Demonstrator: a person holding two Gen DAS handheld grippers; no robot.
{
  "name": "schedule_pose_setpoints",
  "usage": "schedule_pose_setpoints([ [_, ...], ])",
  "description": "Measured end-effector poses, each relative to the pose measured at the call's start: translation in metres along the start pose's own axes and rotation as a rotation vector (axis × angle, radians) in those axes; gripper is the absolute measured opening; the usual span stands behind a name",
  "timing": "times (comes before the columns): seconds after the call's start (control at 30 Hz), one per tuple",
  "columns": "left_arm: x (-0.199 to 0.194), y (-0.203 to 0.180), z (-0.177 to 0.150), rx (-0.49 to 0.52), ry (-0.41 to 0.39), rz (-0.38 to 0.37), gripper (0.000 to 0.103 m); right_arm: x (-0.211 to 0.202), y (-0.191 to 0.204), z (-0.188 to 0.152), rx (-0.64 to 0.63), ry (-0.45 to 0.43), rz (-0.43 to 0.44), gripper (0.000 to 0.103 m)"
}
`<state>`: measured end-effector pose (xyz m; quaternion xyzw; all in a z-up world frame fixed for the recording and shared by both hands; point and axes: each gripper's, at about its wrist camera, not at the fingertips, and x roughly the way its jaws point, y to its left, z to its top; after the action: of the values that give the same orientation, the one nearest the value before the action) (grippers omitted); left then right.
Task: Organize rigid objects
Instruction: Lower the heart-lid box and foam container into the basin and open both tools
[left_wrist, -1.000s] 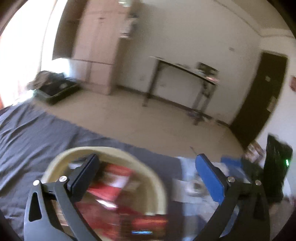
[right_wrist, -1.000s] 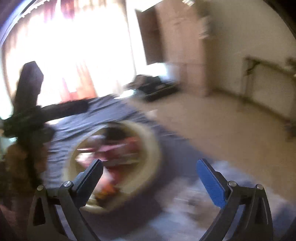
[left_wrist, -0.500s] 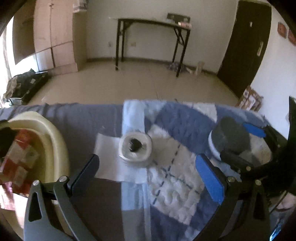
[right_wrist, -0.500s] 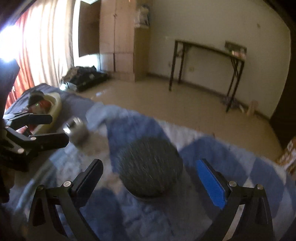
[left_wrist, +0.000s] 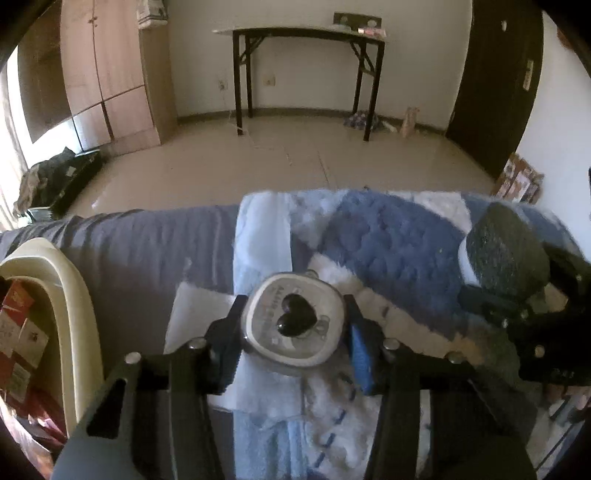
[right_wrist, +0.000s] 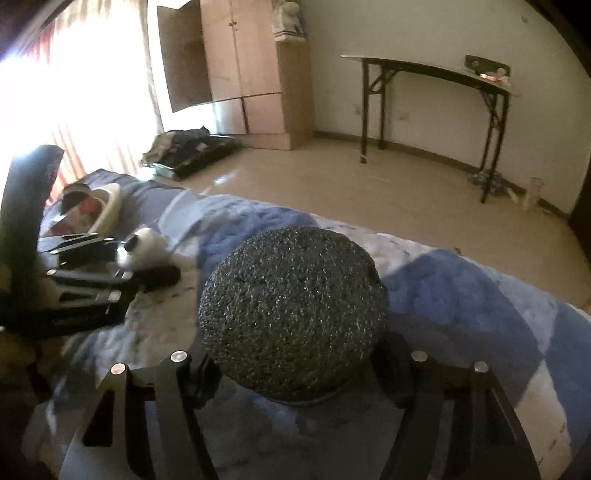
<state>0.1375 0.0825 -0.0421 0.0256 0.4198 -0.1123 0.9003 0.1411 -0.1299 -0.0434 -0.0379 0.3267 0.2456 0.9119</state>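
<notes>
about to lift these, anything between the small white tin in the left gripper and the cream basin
Nothing visible. The left gripper has just been closing on the white tin; only bare grey sheet lies between it and the cream basin, which already holds red packets.

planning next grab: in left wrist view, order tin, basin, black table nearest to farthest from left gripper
1. tin: between the left gripper fingers, which have just been closing.
2. basin: at the left, on the bed.
3. black table: by the far wall.

Cream basin: cut off at nine o'clock, contents unreadable. Right gripper: pads hidden behind the dark speckled round object.
</notes>
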Motion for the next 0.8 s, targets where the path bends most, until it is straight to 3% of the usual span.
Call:
schedule_pose_setpoints([
  [0.17,-0.018,0.005,-0.001,-0.006,-0.027,-0.043,0.051,-0.020,0.013,0.009,-0.061,-0.088,0.086,0.066],
  [0.3,-0.081,0.026,-0.011,-0.019,-0.108,-0.031,0.051,-0.038,0.037,0.031,-0.118,-0.135,0.219,0.066],
  [0.47,-0.189,0.086,-0.053,-0.101,-0.202,0.172,0.051,-0.035,0.096,0.066,-0.254,-0.143,0.387,0.066],
  [0.57,-0.227,0.119,-0.090,-0.194,-0.184,0.268,0.051,-0.009,0.143,0.080,-0.335,-0.070,0.485,0.066],
  [0.67,-0.221,0.152,-0.117,-0.282,-0.134,0.302,0.051,0.009,0.179,0.085,-0.431,-0.050,0.501,0.066],
  [0.73,-0.199,0.168,-0.123,-0.319,-0.111,0.302,0.051,0.038,0.201,0.090,-0.456,0.048,0.537,0.066],
  [0.8,-0.174,0.180,-0.127,-0.330,-0.090,0.310,0.051,0.055,0.214,0.089,-0.492,0.086,0.516,0.066],
])
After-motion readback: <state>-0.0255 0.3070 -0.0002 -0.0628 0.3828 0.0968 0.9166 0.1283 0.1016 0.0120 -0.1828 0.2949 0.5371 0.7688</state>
